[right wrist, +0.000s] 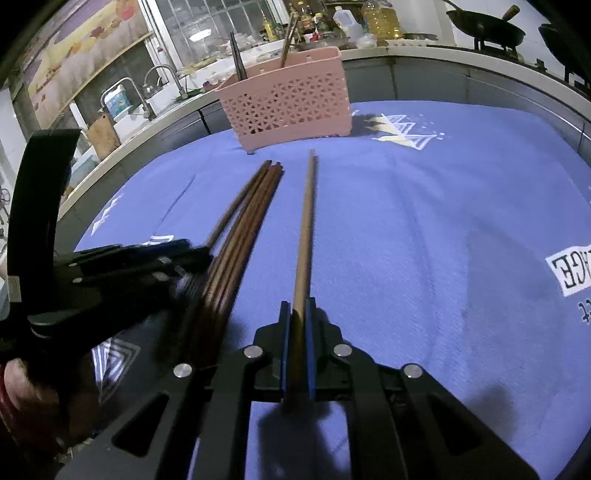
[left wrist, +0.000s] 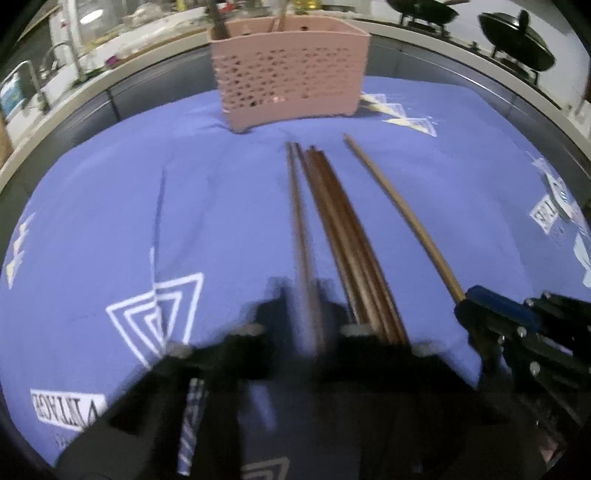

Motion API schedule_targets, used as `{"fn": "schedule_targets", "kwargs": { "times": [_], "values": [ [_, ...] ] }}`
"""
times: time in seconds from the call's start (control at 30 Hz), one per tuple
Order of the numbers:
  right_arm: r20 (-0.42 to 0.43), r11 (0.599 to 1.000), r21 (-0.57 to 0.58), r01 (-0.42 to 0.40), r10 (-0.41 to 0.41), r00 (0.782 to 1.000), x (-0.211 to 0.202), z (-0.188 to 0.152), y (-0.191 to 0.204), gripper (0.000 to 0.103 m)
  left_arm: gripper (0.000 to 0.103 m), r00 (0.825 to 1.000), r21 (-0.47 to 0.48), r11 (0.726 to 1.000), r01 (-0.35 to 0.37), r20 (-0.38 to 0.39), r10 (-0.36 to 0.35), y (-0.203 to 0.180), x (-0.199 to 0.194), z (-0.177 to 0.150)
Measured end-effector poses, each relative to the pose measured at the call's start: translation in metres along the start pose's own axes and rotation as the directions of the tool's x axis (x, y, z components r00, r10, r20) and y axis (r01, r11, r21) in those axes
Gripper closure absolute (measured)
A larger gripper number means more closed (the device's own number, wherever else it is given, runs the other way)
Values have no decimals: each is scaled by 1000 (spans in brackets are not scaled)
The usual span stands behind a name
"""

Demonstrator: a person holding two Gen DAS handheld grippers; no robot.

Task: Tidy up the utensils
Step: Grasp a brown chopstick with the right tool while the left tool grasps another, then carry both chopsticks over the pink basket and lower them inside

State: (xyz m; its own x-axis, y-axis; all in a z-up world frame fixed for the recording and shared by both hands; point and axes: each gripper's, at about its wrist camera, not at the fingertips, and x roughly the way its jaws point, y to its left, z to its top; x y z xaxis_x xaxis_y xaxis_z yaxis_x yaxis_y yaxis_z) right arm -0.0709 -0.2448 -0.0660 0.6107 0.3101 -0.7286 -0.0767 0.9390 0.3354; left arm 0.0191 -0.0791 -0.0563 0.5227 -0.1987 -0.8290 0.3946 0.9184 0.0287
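Observation:
A pink perforated utensil basket (left wrist: 290,70) stands at the far edge of the blue cloth (left wrist: 110,206); it also shows in the right wrist view (right wrist: 290,99) with a few utensils standing in it. My left gripper (left wrist: 304,295) is blurred and closed around a dark brown chopstick (left wrist: 297,206). A bundle of dark brown chopsticks (left wrist: 340,221) lies just right of it, also in the right wrist view (right wrist: 243,236). My right gripper (right wrist: 298,306) is shut on a lighter brown chopstick (right wrist: 307,221), which points toward the basket; it also shows in the left wrist view (left wrist: 399,206).
A counter with a sink and taps (right wrist: 155,88) lies behind at left. Bottles (right wrist: 380,18) and black woks (right wrist: 487,26) stand at the back right. The cloth carries white triangle prints (left wrist: 162,314) and lettering (right wrist: 572,269).

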Motion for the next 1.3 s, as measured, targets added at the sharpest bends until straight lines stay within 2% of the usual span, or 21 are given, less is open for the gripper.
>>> {"fn": "schedule_targets", "kwargs": {
  "times": [0.1,0.27,0.33,0.4,0.43,0.67,0.7,0.73,0.77,0.83,0.9,0.97,1.0,1.13,1.23,1.3],
  "values": [
    [-20,1000,-8,16,-16,1000,-8,-4,-8,95,96,999,-3,999,35,-16,-35,10,-6,-7],
    [-52,1000,-28,8,-9,999,-24,-17,-20,94,96,998,15,998,56,-40,-55,27,-22,-32],
    [-66,1000,-31,6,-8,998,-22,-11,-20,93,88,996,32,997,69,-53,-67,28,-22,-30],
    [-87,998,-56,17,-22,996,-10,6,-18,92,77,997,51,997,54,-52,-51,27,-16,-20],
    [-90,998,-59,4,-10,996,-3,17,-17,91,75,998,61,997,38,-49,-35,26,-10,-12],
    [-131,996,-92,-8,-4,991,64,93,-5,90,75,999,84,996,38,-22,-36,18,26,43],
    [-139,995,-96,-20,7,990,70,100,-4,90,81,999,79,996,51,-17,-50,18,29,48],
    [-146,995,-96,-33,19,989,74,105,-3,92,98,998,73,995,66,-16,-65,18,31,52],
    [-160,995,-94,-44,28,987,78,110,-3,97,98,995,63,994,95,-24,-93,19,34,56],
    [-186,995,-48,-87,76,980,79,115,-7,97,98,991,31,991,131,-34,-130,24,34,61],
    [-140,990,-15,-139,136,981,65,120,-12,97,98,982,5,983,186,21,-186,32,16,67],
    [-37,984,-25,-178,177,984,36,126,-12,97,98,970,9,976,219,108,-219,39,-13,73],
    [19,981,-33,-191,192,981,20,129,-12,98,98,958,9,969,246,151,-245,43,-30,77],
    [198,974,-72,-215,226,954,-29,137,-9,98,98,917,33,956,292,277,-289,51,-80,86],
    [280,972,-99,-212,231,932,-48,137,-6,98,98,889,44,951,306,345,-302,57,-107,87],
    [293,976,-100,-195,216,931,-48,139,-5,98,98,887,49,952,302,352,-299,57,-109,86]
  ]
}}
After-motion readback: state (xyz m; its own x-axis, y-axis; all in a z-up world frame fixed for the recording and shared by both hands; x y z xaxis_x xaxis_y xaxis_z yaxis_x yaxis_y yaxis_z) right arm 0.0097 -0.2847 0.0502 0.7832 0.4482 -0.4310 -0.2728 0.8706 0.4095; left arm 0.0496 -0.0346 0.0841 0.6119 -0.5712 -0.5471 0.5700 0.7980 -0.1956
